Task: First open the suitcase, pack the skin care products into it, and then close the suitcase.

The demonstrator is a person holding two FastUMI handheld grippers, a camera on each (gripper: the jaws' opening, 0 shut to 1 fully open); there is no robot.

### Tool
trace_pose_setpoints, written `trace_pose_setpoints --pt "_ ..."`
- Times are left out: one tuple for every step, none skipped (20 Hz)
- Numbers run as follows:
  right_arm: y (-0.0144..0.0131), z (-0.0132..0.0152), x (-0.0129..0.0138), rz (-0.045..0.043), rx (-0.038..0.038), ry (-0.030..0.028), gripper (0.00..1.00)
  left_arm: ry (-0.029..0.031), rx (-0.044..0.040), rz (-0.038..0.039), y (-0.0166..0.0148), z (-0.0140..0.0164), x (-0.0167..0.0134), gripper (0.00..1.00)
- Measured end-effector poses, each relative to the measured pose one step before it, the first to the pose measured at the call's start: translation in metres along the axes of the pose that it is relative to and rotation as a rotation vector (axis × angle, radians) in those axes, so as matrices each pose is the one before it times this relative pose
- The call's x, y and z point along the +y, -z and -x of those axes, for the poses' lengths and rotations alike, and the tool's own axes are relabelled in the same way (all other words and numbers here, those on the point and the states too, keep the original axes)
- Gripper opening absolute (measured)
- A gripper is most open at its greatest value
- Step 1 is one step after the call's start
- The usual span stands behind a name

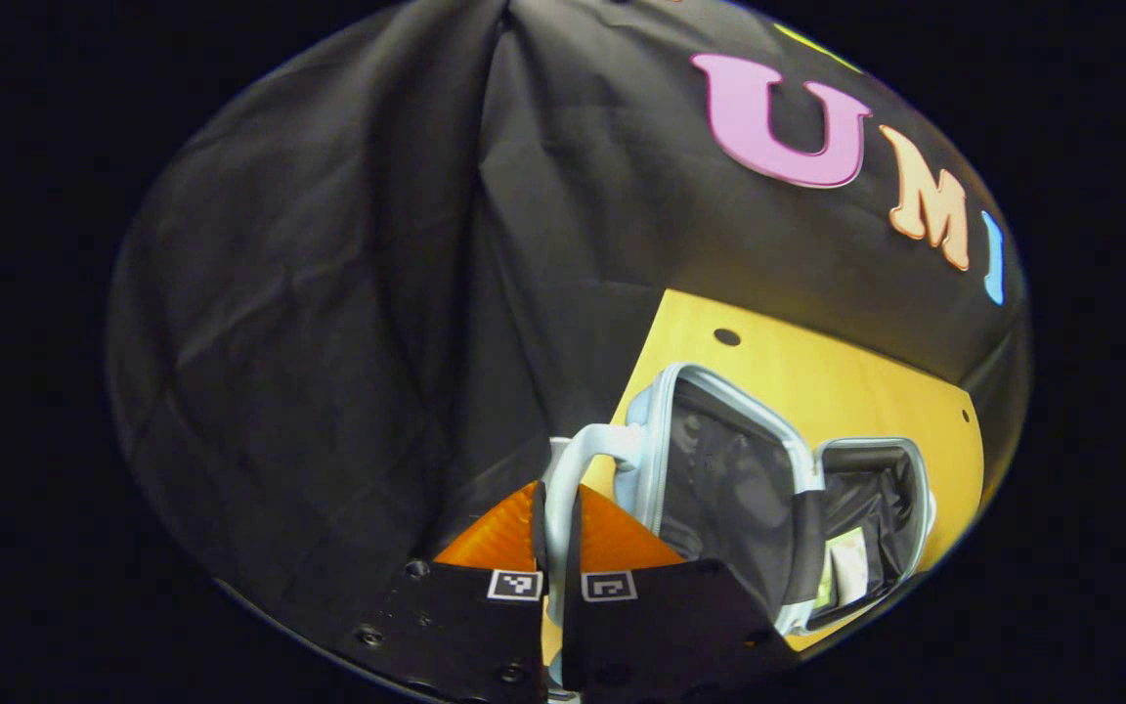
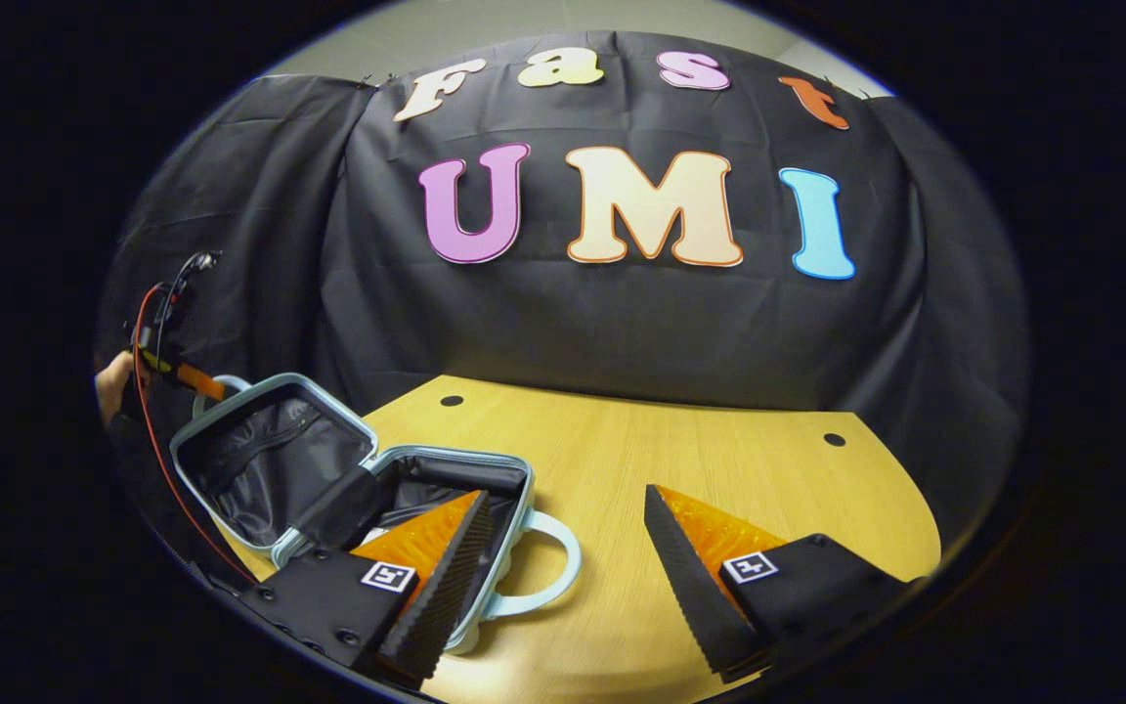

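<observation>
The suitcase (image 2: 348, 479) lies open at the left end of the table (image 2: 719, 469), its lid tilted up. The left gripper (image 1: 559, 528) is clamped on the lid's handle (image 1: 583, 460) at the far left. The right gripper (image 2: 563, 548) hovers near the front with fingers wide apart, gripping nothing, its left finger (image 2: 446, 567) over the suitcase's near half.

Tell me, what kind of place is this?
Probably a small staged recording booth: black cloth hangs as its wall behind a wooden table, where an open suitcase lies between handheld grippers.
</observation>
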State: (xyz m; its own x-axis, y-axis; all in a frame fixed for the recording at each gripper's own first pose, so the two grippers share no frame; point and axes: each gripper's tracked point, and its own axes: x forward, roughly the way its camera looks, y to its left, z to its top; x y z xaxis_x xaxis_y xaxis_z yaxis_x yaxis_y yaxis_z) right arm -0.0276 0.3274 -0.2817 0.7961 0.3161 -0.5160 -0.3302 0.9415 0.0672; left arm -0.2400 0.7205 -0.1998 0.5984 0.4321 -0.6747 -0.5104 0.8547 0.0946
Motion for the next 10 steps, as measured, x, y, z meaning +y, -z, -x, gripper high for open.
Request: trace_pose_setpoints --pt "-0.00148 0.00118 -0.00466 -0.00207 -0.00327 -0.00901 0.98 0.00018 -0.02522 -0.02599 -0.01246 0.01168 -0.00885 0.00" --pt "0.00020 0.00243 -0.00576 -0.00717 0.00399 -0.00544 0.99 -0.00037 -0.00594 -0.01204 -0.00750 0.00964 -0.01051 0.00" --pt "-0.00128 0.00377 -0.00487 -0.01244 -0.00162 -0.00881 1.00 0.00216 -0.01658 -0.00905 -0.00680 0.00692 -0.00977 0.00" --pt "-0.00249 0.00241 -0.00605 -0.00655 -0.00642 -0.00676 1.00 0.00076 -0.01039 -0.00073 -0.00569 0.00757 -0.00899 0.00" --pt "-0.00162 0.00180 -0.00793 0.00500 -0.00088 -0.00099 0.99 0.00619 -0.01934 -0.00067 -0.00534 0.00876 -0.01198 0.00" --pt "0.00027 0.00198 -0.00898 0.00843 0.00662 -0.00067 1.00 0.00250 -0.01666 0.00421 -0.00664 0.00725 -0.01027 0.00" --pt "-0.00150 0.00211 -0.00674 0.00274 -0.00125 -0.00156 1.00 0.01286 -0.01957 -0.00099 -0.00757 0.00666 -0.01242 0.00" --pt "-0.00342 0.00286 -0.00685 -0.00050 -0.00697 -0.00017 1.00 0.00724 -0.00876 0.00199 -0.00412 0.00676 -0.01019 0.00" --pt "-0.00286 0.00177 -0.00679 -0.00036 -0.00736 0.00242 1.00 0.01502 -0.01410 0.00027 -0.00611 0.00452 -0.01330 0.00" --pt "-0.00153 0.00161 -0.00668 -0.00014 -0.00402 0.00258 1.00 0.01093 -0.00881 0.00049 -0.00469 0.00570 -0.01160 0.00"
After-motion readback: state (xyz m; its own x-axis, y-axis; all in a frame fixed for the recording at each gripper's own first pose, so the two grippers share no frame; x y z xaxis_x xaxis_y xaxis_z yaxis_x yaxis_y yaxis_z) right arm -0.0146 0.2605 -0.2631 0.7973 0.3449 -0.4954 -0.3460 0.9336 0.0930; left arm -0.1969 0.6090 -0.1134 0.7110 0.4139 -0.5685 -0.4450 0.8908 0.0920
